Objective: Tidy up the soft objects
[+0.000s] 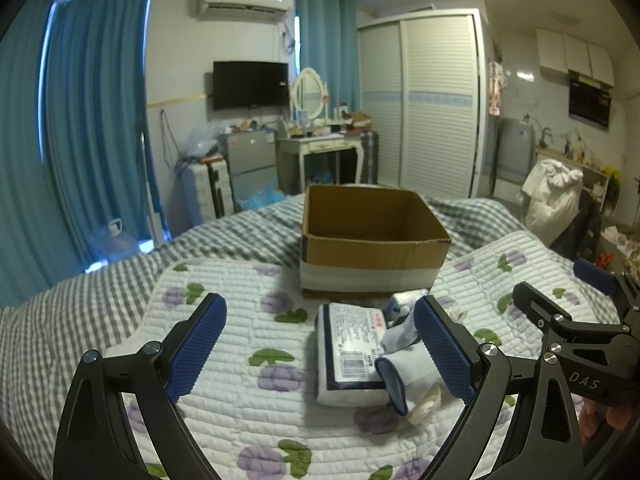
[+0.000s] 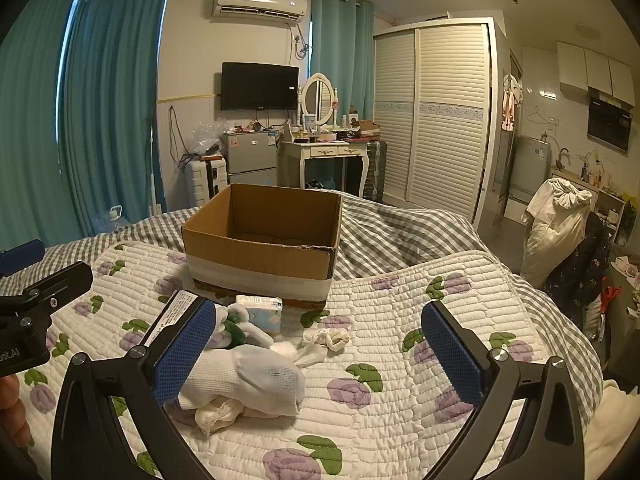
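- Box (image 2: 260, 240) — open cardboard, standing on the quilt (image 2: 380, 360) toward the far end of the bed.
- Soft items lie on the quilt just in front of the box: a wrapped white pack (image 1: 348, 352), a white sock (image 2: 248, 380), a small tissue pack (image 2: 262, 312), a green-and-white plush (image 2: 234, 330), and a crumpled cloth (image 2: 328, 338).
- Left gripper (image 1: 320, 352) — fingers spread wide, holding nothing, above the quilt with the wrapped pack between them.
- Right gripper (image 2: 320, 360) — likewise released and empty; its left finger (image 2: 180, 356) sits just beside the sock.
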Available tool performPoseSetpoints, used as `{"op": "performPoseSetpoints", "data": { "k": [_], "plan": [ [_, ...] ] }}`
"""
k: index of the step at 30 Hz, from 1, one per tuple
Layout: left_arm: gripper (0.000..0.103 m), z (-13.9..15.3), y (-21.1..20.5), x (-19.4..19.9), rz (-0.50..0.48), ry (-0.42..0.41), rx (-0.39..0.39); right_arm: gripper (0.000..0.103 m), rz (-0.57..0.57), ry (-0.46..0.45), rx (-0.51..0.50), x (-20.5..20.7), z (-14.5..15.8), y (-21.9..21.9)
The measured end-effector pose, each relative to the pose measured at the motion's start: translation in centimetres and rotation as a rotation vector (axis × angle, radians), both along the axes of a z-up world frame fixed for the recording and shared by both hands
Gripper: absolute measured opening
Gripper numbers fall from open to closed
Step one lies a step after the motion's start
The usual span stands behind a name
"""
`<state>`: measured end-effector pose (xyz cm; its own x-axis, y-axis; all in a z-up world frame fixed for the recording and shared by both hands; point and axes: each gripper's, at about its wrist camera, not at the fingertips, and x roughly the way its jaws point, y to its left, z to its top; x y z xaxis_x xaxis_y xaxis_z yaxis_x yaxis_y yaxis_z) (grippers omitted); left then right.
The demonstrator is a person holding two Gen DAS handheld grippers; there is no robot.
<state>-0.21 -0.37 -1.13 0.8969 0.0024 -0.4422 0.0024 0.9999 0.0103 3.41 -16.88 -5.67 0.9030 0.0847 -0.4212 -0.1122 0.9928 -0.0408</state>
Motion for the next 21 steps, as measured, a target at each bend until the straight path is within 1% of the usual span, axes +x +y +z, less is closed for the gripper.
{"op": "performPoseSetpoints", "data": {
  "k": [21],
  "plan": [
    [0.096,0.08,0.3,-0.18,0.002,0.007,-0.004,0.103,-0.002,0.003,-0.001,0.1,-0.21,-0.08]
  ]
}}
